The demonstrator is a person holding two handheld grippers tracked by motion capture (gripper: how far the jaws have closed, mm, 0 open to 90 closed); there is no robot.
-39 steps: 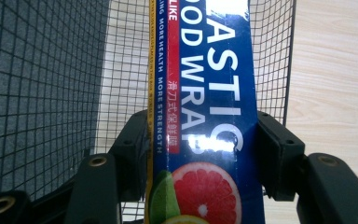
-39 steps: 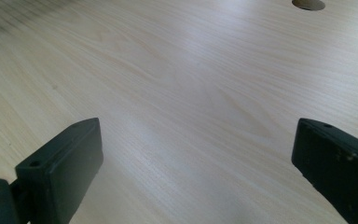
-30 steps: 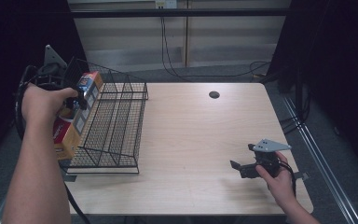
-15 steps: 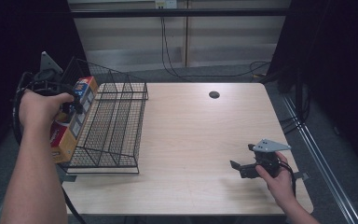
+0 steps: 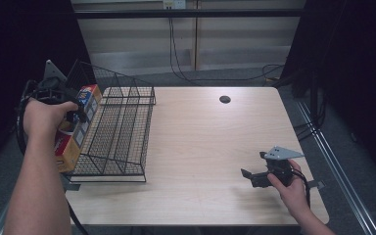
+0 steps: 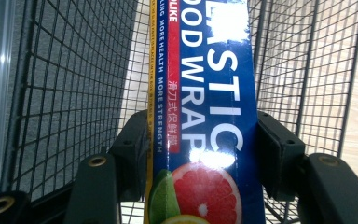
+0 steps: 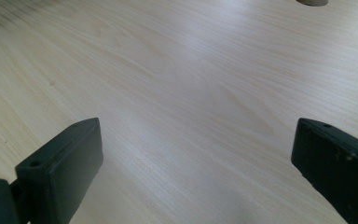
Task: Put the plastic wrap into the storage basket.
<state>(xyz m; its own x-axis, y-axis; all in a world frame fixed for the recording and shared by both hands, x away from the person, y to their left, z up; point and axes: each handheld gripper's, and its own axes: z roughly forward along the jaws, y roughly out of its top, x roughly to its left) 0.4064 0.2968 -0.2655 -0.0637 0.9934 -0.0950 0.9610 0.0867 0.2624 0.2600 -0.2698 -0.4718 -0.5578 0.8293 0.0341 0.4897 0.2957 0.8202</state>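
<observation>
Lifted a little farther left since a second ago, the plastic wrap box (image 6: pixel 205 116), clamped in the left tool (image 5: pixel 73 115), hangs above the wire basket's (image 5: pixel 122 142) left wall, seemingly mid-transfer, while the right tool (image 5: pixel 254 176) rests open on the counter (image 5: pixel 200 147).
</observation>
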